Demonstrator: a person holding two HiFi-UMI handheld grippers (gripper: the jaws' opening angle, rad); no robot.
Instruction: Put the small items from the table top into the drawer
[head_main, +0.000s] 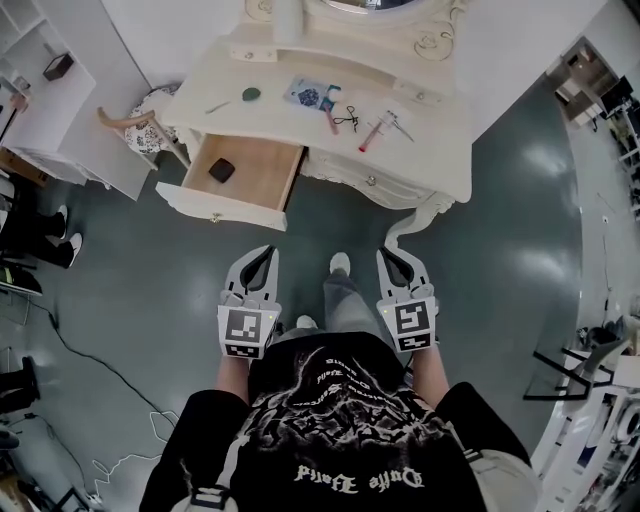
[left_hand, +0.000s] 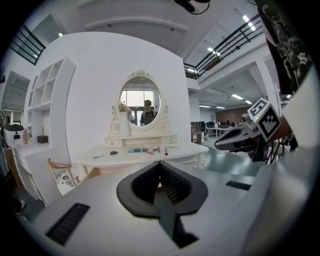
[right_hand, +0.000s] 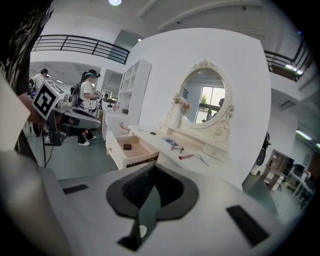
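left tongs (head_main: 266, 252): I hold them in front of my waist, jaws closed tip to tip with nothing between them, well short of the table.
right tongs (head_main: 386, 254): just beside the left pair at 3 o'clock, jaws also pressed together and empty.
drawer (head_main: 245, 172): pulled out at 12 o'clock from my left tongs. A small black block (head_main: 221, 170) lies in its left half.
dressing table (head_main: 440, 150): at 12 o'clock from both tongs, white.
small items: all lie on the table top outside the drawer. From 9 o'clock round to 3 o'clock they are a thin stick (head_main: 218, 106), a green oval (head_main: 251, 94), a blue packet (head_main: 312, 95), scissors (head_main: 347, 118), a red pen (head_main: 371, 136) and tweezers (head_main: 400, 126).
mirror (left_hand: 140, 104): oval, upright at the table's back edge.
chair (head_main: 130, 125): at 10 o'clock from the drawer, just beside the table.
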